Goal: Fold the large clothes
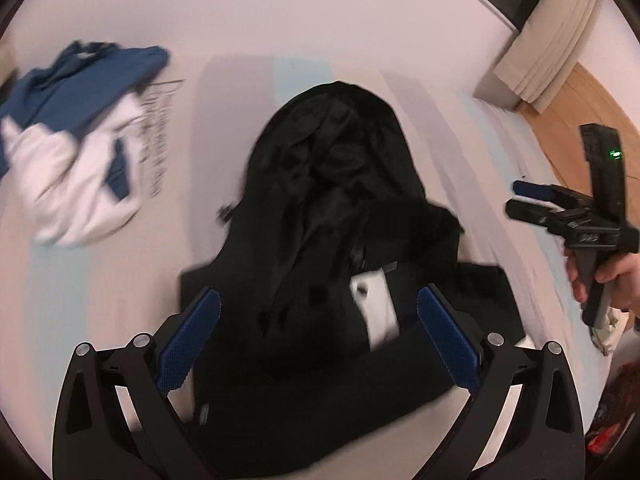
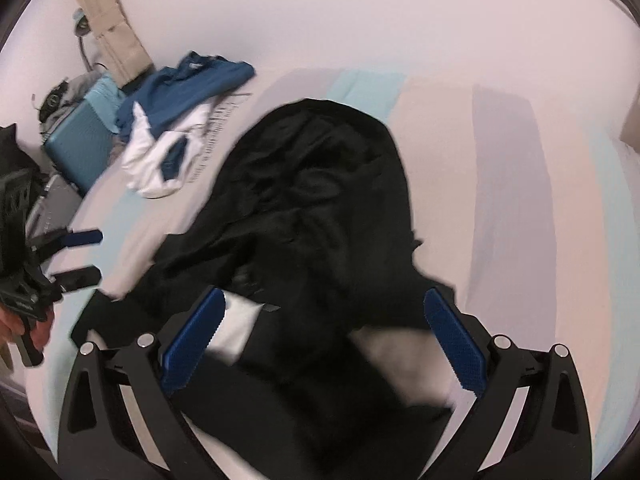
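A large black hooded garment (image 1: 332,220) lies crumpled on the pale striped bed sheet (image 1: 248,24), hood toward the far side; a white label patch (image 1: 374,308) shows near its middle. My left gripper (image 1: 318,300) is open above the garment's near part, holding nothing. My right gripper (image 2: 324,300) is also open above the same garment (image 2: 320,208), empty. The right gripper also shows at the right edge of the left wrist view (image 1: 524,196), jaws apart. The left gripper shows at the left edge of the right wrist view (image 2: 88,256), open.
A blue and white garment (image 1: 72,132) lies bunched at the far left of the bed, also seen in the right wrist view (image 2: 176,116). A teal suitcase (image 2: 80,140) stands beside the bed. Beige curtain (image 1: 560,36) and wooden floor (image 1: 580,120) are at the right.
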Demonstrator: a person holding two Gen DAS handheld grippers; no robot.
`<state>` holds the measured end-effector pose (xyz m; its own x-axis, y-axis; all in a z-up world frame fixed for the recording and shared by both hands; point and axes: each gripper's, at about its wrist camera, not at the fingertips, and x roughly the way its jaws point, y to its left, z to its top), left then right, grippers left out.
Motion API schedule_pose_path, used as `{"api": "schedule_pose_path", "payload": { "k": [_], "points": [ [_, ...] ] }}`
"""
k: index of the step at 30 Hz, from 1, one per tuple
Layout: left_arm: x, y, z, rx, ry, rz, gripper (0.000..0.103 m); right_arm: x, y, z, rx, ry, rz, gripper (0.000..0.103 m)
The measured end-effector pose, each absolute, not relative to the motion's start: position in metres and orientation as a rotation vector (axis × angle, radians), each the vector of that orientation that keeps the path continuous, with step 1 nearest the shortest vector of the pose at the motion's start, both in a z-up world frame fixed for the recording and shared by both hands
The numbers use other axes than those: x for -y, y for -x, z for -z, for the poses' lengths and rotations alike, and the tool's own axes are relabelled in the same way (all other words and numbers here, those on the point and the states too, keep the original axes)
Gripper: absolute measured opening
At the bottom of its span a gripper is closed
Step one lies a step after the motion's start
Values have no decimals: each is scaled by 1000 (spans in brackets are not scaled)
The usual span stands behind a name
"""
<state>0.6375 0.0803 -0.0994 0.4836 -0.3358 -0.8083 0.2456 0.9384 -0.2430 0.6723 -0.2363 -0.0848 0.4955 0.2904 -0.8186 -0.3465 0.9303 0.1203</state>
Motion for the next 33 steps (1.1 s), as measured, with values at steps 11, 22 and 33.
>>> {"api": "schedule_pose_path", "payload": {
  "k": [11,22,33],
  "points": [
    [-59,-761,139,-994,-38,407,95,250,-768,136,-965,120,-354,92],
    [-68,-822,165,-994,-32,415,94,226,-835,164,-1006,151,-382,81],
    [-59,-849,186,-1017,-31,432,75,225,-864,183,-1032,104,-356,54]
  ]
}}
